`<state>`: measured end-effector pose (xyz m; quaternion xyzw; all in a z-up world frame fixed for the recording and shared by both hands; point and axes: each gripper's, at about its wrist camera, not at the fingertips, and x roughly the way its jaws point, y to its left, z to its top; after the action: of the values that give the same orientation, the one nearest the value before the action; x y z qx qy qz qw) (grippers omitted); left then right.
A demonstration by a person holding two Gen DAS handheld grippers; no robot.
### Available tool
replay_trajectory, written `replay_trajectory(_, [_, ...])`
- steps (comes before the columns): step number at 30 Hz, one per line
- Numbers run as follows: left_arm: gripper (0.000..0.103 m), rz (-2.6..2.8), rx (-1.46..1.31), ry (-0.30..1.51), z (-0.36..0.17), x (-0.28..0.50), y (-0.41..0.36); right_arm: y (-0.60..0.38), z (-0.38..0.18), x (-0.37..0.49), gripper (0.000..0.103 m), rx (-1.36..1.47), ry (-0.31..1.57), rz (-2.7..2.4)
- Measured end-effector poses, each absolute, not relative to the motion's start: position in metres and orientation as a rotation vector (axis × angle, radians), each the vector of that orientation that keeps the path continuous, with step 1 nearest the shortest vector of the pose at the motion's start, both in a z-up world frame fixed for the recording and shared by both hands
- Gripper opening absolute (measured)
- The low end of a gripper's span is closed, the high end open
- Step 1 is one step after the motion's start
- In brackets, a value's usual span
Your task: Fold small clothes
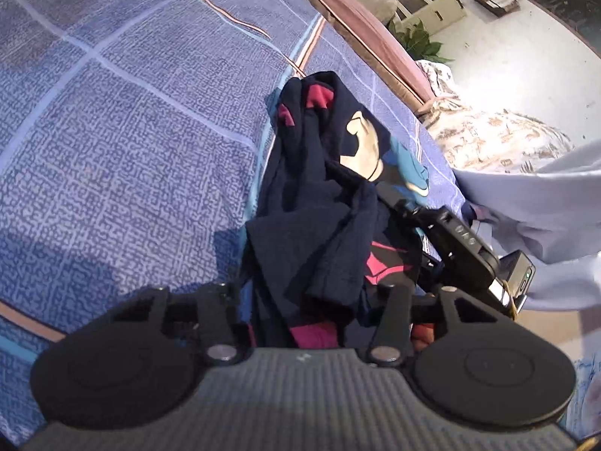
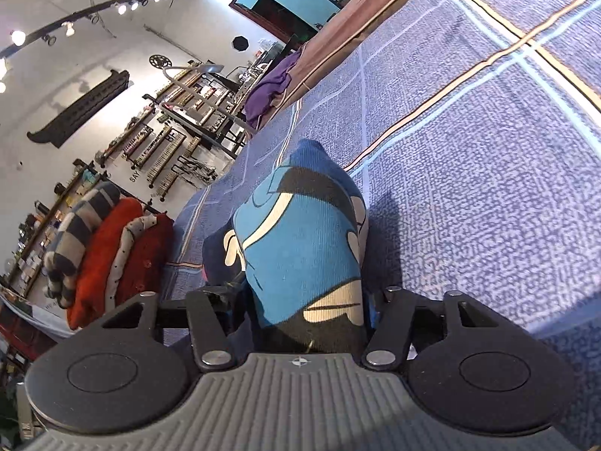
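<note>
A small navy garment (image 1: 319, 195) with maroon trim and a cream and blue print lies bunched up on the blue checked bedspread (image 1: 131, 131). My left gripper (image 1: 315, 263) sits at its near end. The cloth runs between the jaws and covers the fingertips, and the jaws look closed on it. My right gripper (image 1: 398, 195), held by a person in a pale sleeve (image 1: 544, 218), reaches into the printed side. In the right wrist view the blue printed cloth (image 2: 300, 240) fills my right gripper (image 2: 308, 263) and hides its fingers.
The bedspread (image 2: 469, 188) stretches wide on both sides of the garment. A brown bed edge (image 1: 357, 26) runs along the far side, with a patterned quilt (image 1: 488, 139) beyond it. A pile of red and striped clothes (image 2: 112, 248) and a purple cloth (image 2: 270, 86) lie off to the left.
</note>
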<state>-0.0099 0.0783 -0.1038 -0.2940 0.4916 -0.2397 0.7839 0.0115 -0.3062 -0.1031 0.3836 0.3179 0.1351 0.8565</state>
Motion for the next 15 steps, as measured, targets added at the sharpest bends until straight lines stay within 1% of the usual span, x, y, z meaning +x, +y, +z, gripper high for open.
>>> replay_trajectory(1, [0.032,-0.516,-0.635,1.068,-0.104,-0.009,0.078,-0.310,-0.106,0.013,0.049,0.826,0.674,0.268])
replay_trajectory(2, [0.030,-0.521,-0.635,1.073,-0.103,-0.007,0.077,-0.315,-0.107,0.013,0.045,0.869,0.673,0.265])
replay_trajectory(3, [0.029,-0.540,-0.645,1.073,-0.101,-0.006,0.075,-0.321,-0.104,0.009,0.036,0.893,0.661,0.266])
replay_trajectory(4, [0.026,-0.561,-0.659,1.074,-0.100,-0.006,0.072,-0.321,-0.096,0.004,0.032,0.884,0.641,0.266])
replay_trajectory(5, [0.024,-0.578,-0.670,1.081,-0.094,-0.003,0.069,-0.325,-0.088,-0.003,0.032,0.865,0.618,0.267])
replay_trajectory(9, [0.023,-0.713,-0.666,1.131,-0.084,-0.002,0.019,-0.359,-0.049,-0.041,0.030,0.871,0.519,0.209])
replay_trajectory(11, [0.023,-0.797,-0.598,1.157,-0.080,-0.002,-0.026,-0.389,-0.030,-0.064,0.030,0.862,0.497,0.161])
replay_trajectory(15, [0.024,-1.001,-0.415,1.192,-0.068,-0.019,-0.148,-0.464,-0.004,-0.119,0.030,0.790,0.472,-0.037])
